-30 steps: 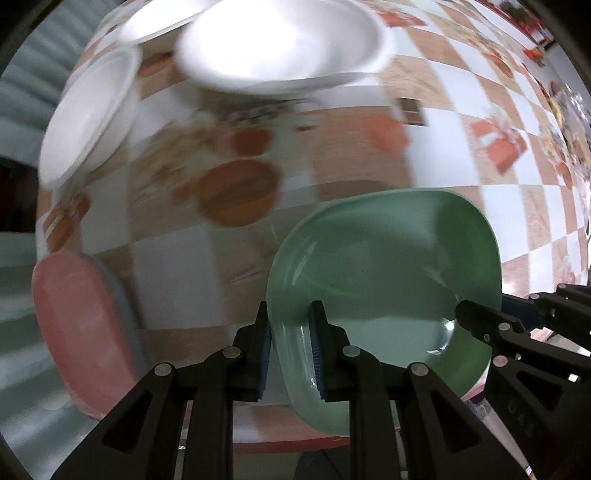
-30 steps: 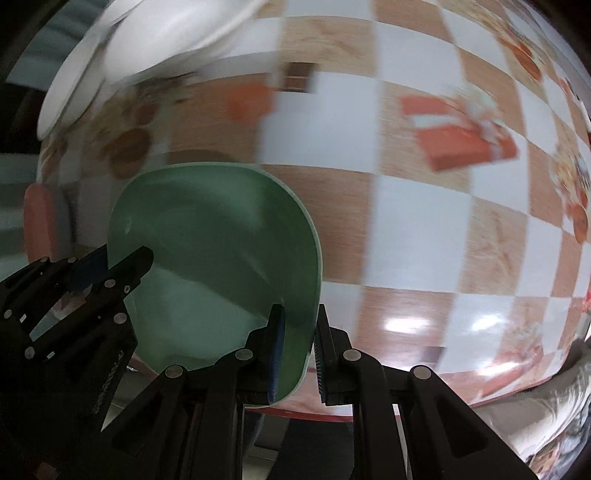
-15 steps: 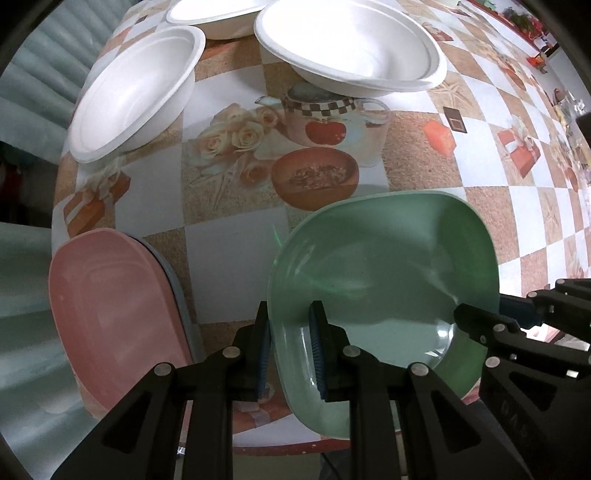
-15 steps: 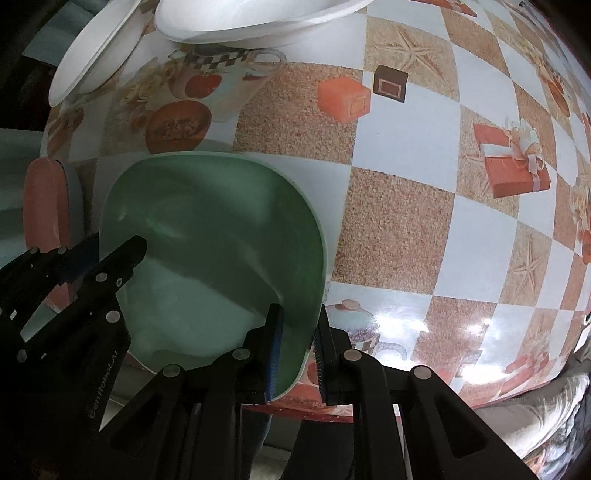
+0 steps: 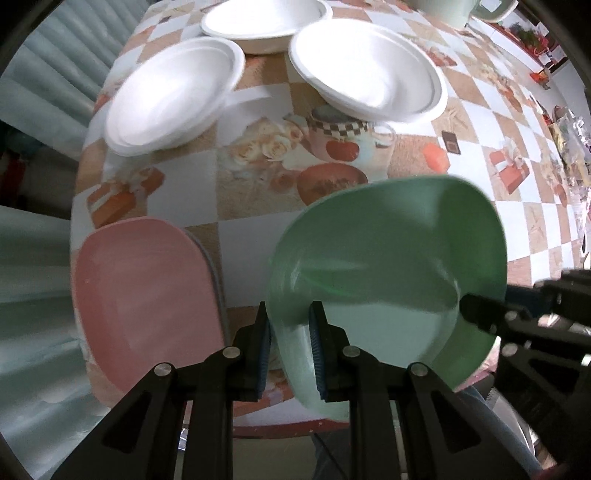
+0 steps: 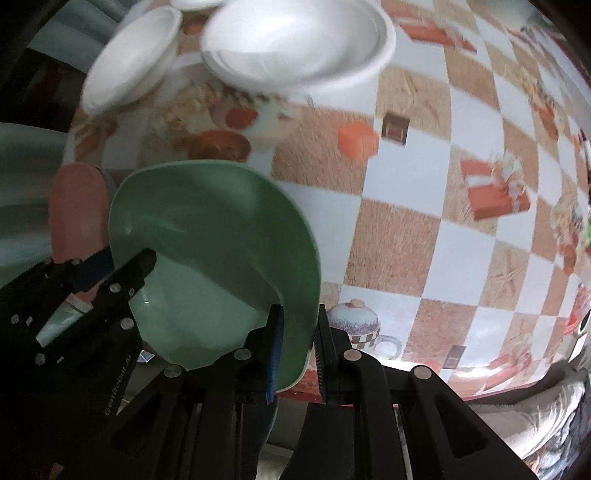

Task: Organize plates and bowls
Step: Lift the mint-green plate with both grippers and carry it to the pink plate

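A green square plate (image 5: 388,266) (image 6: 214,236) hangs above the table, held by both grippers. My left gripper (image 5: 290,325) is shut on its left rim. My right gripper (image 6: 297,328) is shut on the opposite rim and shows at the right edge of the left wrist view (image 5: 491,317). A pink plate (image 5: 144,295) (image 6: 77,206) lies on a stack at the table's near left corner, left of the green plate. Three white bowls stand farther back: one at the left (image 5: 173,96), one at the right (image 5: 365,70) (image 6: 295,40), one behind them (image 5: 266,22).
The table carries a checked cloth (image 5: 480,122) printed with gifts, teapots and roses. Its near edge (image 5: 280,424) runs just beyond the fingers. A pale green vessel (image 5: 443,11) stands at the far end. Cluttered items (image 5: 569,133) line the right side.
Both grippers have carried the green plate up and back toward the near table edge. The pink plate and the white bowls have come fuller into view.
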